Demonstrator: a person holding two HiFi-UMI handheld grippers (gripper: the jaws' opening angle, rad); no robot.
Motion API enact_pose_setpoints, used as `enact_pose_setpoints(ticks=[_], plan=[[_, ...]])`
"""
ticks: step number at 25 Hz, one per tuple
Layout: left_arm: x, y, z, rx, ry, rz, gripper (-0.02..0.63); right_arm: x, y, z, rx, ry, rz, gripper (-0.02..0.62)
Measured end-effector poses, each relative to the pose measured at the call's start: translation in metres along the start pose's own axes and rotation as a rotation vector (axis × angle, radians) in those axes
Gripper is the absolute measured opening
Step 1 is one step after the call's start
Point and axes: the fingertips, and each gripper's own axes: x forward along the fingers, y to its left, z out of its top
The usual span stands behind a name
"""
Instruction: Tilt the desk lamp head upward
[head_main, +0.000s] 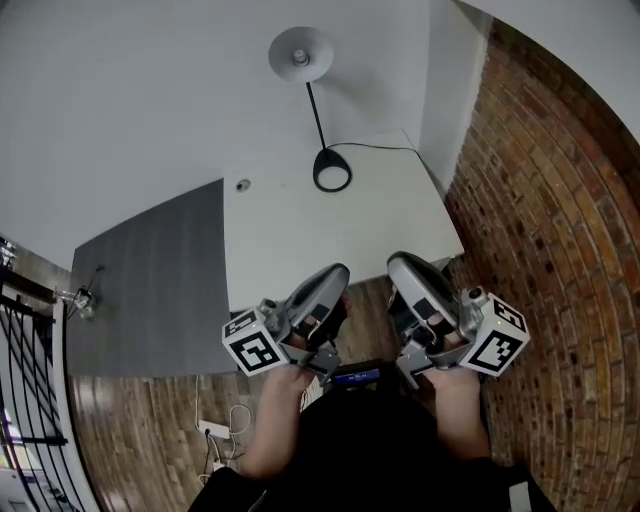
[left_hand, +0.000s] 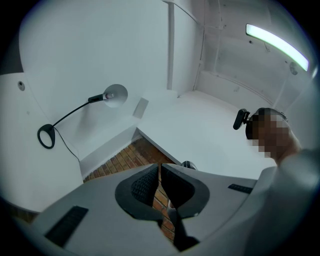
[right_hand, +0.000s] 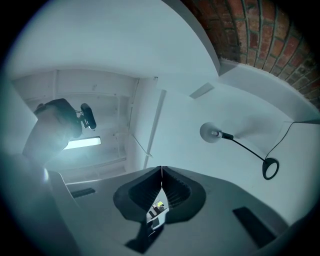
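The desk lamp stands at the far side of the white desk (head_main: 330, 250). Its black ring base (head_main: 332, 170) rests on the desk top. A thin black stem rises to the round grey head (head_main: 301, 53). Both grippers hang close to my body over the desk's near edge, far from the lamp. The left gripper (head_main: 338, 276) is shut with nothing in it, and so is the right gripper (head_main: 401, 263). In the left gripper view the lamp head (left_hand: 115, 95) and base (left_hand: 46, 136) lie far beyond the shut left gripper (left_hand: 160, 169). The right gripper view shows the lamp head (right_hand: 210, 132) beyond the shut right gripper (right_hand: 161, 171).
A brick wall (head_main: 560, 200) runs along the desk's right side. A dark grey panel (head_main: 150, 290) adjoins the desk on the left, with a black railing (head_main: 25, 380) beyond. The lamp's cable (head_main: 385, 148) trails to the right. A power strip (head_main: 215, 432) lies on the wooden floor.
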Motion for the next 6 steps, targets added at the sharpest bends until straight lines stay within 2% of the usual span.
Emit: enact_pose_setpoints(ticks=[6], plan=[[0.0052,-0.0058,-0.0030,0.026,0.004,-0.003,0.014,-0.0038,0.0055,-0.0003,0.000,-0.001,0.030,0.015]])
